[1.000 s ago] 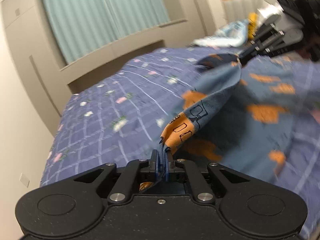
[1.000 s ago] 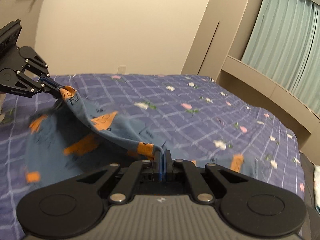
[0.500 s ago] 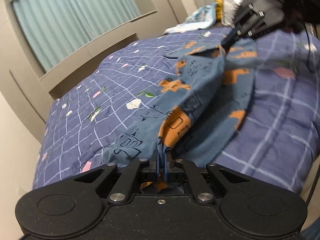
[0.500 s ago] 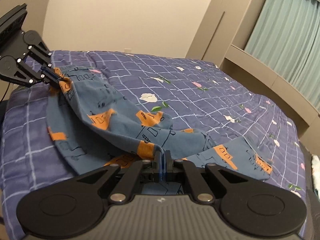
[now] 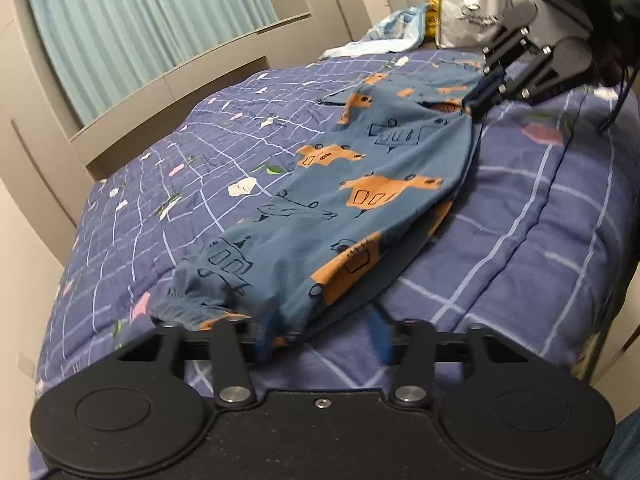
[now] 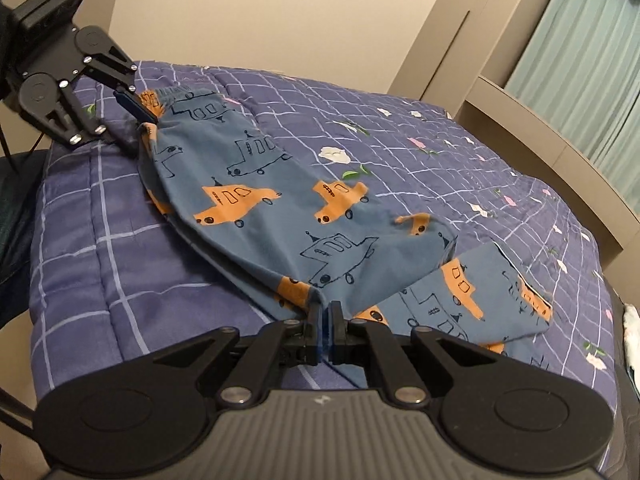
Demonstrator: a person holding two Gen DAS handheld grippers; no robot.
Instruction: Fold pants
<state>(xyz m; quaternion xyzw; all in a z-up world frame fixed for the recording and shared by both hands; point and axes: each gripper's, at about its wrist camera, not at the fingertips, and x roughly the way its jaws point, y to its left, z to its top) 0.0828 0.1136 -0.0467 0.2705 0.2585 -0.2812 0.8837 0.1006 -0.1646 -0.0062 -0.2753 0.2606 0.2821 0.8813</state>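
The blue pants [image 5: 360,184] with orange and outlined vehicle prints lie stretched along the bed's near edge, also in the right wrist view [image 6: 280,208]. My left gripper [image 5: 324,340] is open, its blue pads spread apart at the waistband end, cloth resting by the left pad. It also shows in the right wrist view [image 6: 132,112], jaws apart. My right gripper [image 6: 325,320] is shut on the pants' edge near the legs. It shows in the left wrist view [image 5: 478,100] at the far end. One leg end [image 6: 480,296] lies folded beside it.
The bed has a purple checked quilt [image 5: 540,220] with small flowers. A white bag [image 5: 472,4] and light blue clothes [image 5: 396,28] sit at the head end. The bed edge drops off on the near side. Curtains [image 5: 140,28] and a wall ledge lie beyond.
The pants came down from hanging between both grippers to lying flat on the quilt. My left gripper has opened and let go of the waistband. The right stays shut.
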